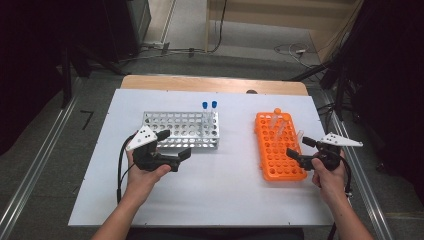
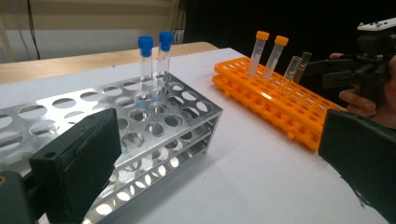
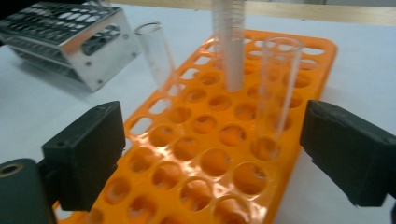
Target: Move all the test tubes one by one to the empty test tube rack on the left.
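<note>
White tabletop [image 1: 215, 200], dark room beyond. Silver rack [image 1: 181, 130] with two blue-capped tubes [image 1: 209, 116] on the left, orange rack [image 1: 278, 146] with capped and bare tubes on the right. Left claw [image 1: 175, 149] spread, empty, just beside the silver rack's near edge. Right claw [image 3: 212, 154] spread wide over the orange rack, an uncapped clear tube [image 3: 276, 93] standing between the jaws, not yet pinched. Likely risks: a skewed squeeze tipping the tube sideways, knocking its neighbours, or dragging the light orange rack upward.
</note>
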### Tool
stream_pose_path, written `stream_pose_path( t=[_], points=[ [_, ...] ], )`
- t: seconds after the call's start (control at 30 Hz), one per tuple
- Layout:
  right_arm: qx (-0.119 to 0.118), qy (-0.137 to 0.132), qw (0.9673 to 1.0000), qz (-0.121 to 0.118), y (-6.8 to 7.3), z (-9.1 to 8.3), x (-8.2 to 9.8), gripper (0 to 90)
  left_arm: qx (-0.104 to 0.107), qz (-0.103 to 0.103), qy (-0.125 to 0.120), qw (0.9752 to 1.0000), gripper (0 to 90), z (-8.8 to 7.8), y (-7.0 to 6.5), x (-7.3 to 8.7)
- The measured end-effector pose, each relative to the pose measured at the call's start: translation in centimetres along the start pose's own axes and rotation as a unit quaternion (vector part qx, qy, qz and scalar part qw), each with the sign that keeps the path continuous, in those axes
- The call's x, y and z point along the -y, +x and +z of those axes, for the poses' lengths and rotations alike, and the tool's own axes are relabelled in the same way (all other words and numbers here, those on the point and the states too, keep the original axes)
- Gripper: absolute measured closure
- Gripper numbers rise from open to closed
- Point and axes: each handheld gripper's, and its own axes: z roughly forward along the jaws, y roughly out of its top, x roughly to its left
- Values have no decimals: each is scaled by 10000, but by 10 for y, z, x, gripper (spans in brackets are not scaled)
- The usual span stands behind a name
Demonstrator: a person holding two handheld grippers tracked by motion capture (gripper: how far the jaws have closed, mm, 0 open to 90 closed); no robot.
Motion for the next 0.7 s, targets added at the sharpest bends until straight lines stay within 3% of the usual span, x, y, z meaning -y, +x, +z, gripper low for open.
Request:
stream_pose_path(
  t=[0.1, 0.2, 0.27, 0.33, 0.53, 0.63, 0.7],
  points=[
    [83, -93, 9996, 249, -6, 3, 1, 250, -21, -56, 3, 10000, 0, -2, 2, 3],
    [258, -77, 9991, 327, -9, 8, 1, 382, -30, -73, 23, 10000, 0, -1, 2, 4],
    [422, 58, 9986, 313, -9, 12, 2, 455, -34, -89, 21, 10000, 0, 0, 2, 4],
    [441, 131, 9985, 282, -10, 16, 5, 505, -32, -112, 21, 9999, 0, 1, 2, 5],
    [722, 77, 9974, 13, -6, 18, 8, 696, -40, -102, 89, 9999, 0, 5, 1, 6],
    [853, 70, 9963, -99, -6, 16, 8, 733, -20, -82, 100, 9999, 0, 5, 0, 6],
    [793, -4, 9968, -30, -8, 13, 8, 735, -23, -90, 87, 9999, 0, 5, -1, 6]
  ],
)
